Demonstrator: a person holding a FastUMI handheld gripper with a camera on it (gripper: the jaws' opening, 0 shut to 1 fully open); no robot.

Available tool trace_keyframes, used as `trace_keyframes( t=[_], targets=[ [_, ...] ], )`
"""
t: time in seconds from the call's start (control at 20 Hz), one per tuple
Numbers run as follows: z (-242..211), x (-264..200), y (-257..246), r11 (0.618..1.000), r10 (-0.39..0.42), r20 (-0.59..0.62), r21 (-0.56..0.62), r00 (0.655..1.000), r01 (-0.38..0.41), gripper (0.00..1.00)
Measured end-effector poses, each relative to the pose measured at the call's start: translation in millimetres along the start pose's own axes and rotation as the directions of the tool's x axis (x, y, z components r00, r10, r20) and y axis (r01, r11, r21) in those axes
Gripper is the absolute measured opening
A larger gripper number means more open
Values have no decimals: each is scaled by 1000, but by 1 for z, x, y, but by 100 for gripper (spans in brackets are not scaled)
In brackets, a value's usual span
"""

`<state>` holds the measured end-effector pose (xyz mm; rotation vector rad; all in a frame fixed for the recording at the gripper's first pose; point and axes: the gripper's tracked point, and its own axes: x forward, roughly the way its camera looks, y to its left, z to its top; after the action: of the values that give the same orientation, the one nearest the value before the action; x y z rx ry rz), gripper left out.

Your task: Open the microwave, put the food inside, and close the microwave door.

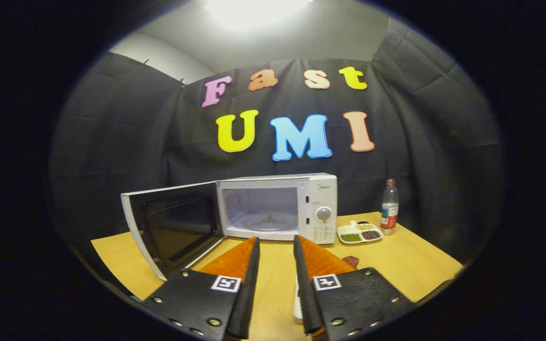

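My claw (276,242) hangs over the table, its 2 fingers apart and holding nothing.

Bare yellow table (410,265) shows between my fingers; a small dark red piece (350,260) lies just right of them. Beyond the tips, the white microwave (277,206) stands with its door (171,225) swung wide to the left and its turntable bare. The 3-part food dish (359,233) sits beside its right side, a bottle (389,207) just behind.

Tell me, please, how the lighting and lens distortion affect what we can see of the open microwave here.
Gripper view: a ceiling light blows out overhead; the microwave cavity is evenly lit and sharp; its open door bows from fisheye distortion; the gripper, open, holds nothing.
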<state>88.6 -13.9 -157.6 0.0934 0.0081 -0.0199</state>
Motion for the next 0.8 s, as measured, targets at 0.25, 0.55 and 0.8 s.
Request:
trace_keyframes(
  t=[0.25, 0.55, 0.8],
  targets=[
    [-36, 21, -57, 995, -85, -64, 46, 994, 88, 85],
    [-86, 47, -96, 952, -71, -182, 281, 981, 121, 86],
    [-113, 58, -104, 872, 14, -227, 479, 974, 99, 90]
  ],
)
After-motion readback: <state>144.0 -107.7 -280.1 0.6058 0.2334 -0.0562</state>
